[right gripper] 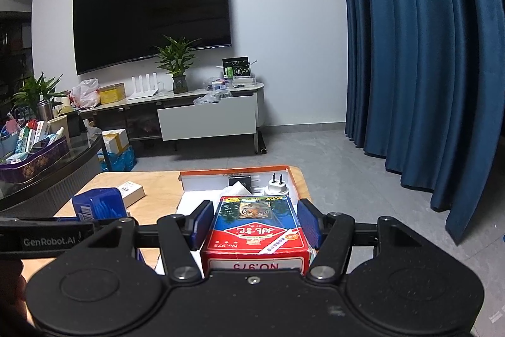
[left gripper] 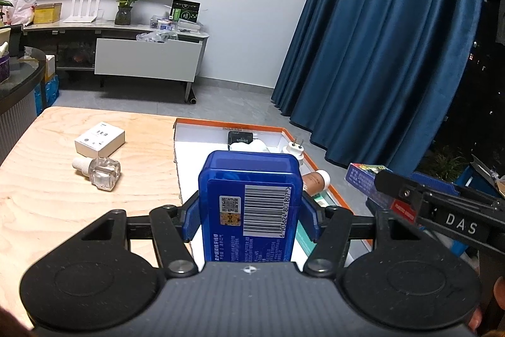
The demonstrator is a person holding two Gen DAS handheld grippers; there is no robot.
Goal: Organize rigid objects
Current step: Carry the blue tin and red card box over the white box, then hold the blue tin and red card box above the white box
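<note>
**Ana:** Left wrist view first. What worries you?

**Ben:** The blue floss case is clamped between the fingers of the left gripper, held above the near part of the orange-rimmed tray. The tray is crowded: a white plug adapter, a brown tube and a black item. Lowered carelessly, the case could land on the tube and tip over, I'd guess.

**Ana:** And the grip itself?

**Ben:** Pads press both side walls low on the case, so most of it sticks out ahead. A glass bottle and white box wait on the wooden table.

**Ana:** Right wrist view?

**Ben:** The right gripper holds a card box with a tiger print, pads against its long sides, hovering over the tray's near end. The two grippers sit close together; they could knock each other while placing.
</note>
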